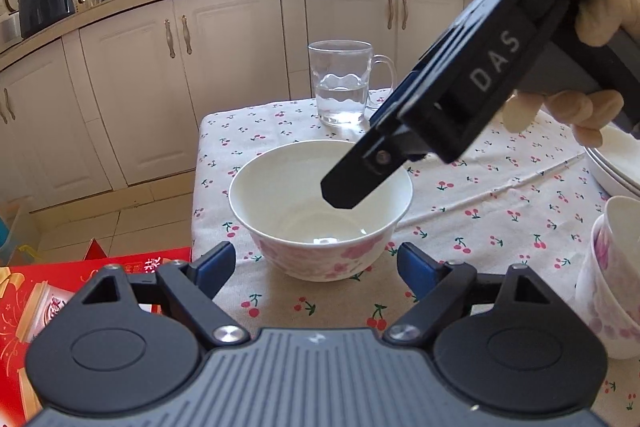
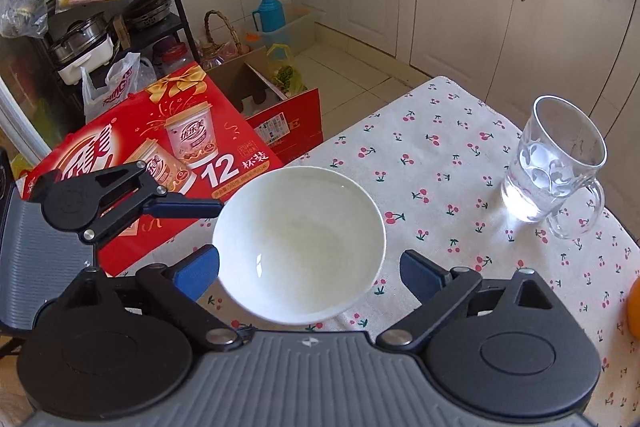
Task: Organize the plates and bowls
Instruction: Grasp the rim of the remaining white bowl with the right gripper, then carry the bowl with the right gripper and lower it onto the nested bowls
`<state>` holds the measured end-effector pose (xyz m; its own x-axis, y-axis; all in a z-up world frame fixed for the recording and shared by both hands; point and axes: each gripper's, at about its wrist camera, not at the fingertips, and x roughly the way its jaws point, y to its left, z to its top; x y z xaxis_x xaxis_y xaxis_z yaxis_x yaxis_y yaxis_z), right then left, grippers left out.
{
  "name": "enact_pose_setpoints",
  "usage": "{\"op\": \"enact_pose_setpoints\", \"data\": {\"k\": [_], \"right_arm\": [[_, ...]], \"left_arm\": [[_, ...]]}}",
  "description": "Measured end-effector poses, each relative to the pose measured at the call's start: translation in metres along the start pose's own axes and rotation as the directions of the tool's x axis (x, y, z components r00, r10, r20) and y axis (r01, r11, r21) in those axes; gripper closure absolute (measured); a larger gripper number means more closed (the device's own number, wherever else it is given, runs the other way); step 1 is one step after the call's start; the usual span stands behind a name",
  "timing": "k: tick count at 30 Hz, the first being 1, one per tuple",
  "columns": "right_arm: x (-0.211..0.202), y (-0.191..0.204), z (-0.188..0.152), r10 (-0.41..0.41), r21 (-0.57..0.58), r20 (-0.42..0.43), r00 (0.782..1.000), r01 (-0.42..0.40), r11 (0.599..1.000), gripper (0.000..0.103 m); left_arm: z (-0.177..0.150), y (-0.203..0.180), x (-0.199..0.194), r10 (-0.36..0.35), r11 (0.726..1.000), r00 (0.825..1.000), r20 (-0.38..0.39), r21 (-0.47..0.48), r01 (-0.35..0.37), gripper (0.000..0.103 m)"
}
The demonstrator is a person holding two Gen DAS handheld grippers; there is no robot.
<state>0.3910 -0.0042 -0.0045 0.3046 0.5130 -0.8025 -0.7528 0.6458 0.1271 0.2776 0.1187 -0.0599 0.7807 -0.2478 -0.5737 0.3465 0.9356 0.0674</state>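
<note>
While both tools, left tool and right tool, gape wide, that glossy white pink-flowered ceramic bowl looks slippery, breakable: pinch its rim.

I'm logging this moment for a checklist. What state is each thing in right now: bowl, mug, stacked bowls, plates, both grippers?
Bowl: upright, empty, on the tablecloth, not gripped.
Glass mug: upright, partly filled with water.
Stacked bowls: nested, tilted, at the right edge.
Plates: stacked, mostly out of frame.
Left gripper: open, fingers either side of the bowl, apart from it.
Right gripper: open, over the bowl.
</note>
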Motion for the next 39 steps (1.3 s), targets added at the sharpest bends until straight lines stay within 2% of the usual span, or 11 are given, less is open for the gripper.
{"op": "enact_pose_setpoints", "data": {"k": [2, 17, 28, 39], "right_arm": [[0.006, -0.006, 0.003, 0.014, 0.015, -0.009, 1.0, -0.013, 1.0, 0.015], [0.033, -0.024, 0.007, 0.064, 0.06, -0.033, 0.997, -0.062, 0.996, 0.032], [0.028, -0.025, 0.003, 0.082, 0.087, -0.021, 0.996, -0.079, 0.993, 0.033], [-0.009, -0.009, -0.012, 0.063, 0.088, -0.002, 0.998, -0.063, 0.994, 0.033]], "left_arm": [[0.001, 0.0, 0.002, -0.007, 1.0, 1.0, 0.006, 0.001, 0.007, 0.015], [0.008, -0.001, 0.012, -0.011, 0.999, 1.0, 0.005, 0.033, 0.011, 0.017], [0.014, -0.004, 0.008, -0.023, 0.999, 1.0, -0.021, 0.023, 0.024, 0.017], [0.023, -0.029, -0.031, -0.036, 0.998, 0.999, -0.004, 0.06, 0.037, 0.017]]}}
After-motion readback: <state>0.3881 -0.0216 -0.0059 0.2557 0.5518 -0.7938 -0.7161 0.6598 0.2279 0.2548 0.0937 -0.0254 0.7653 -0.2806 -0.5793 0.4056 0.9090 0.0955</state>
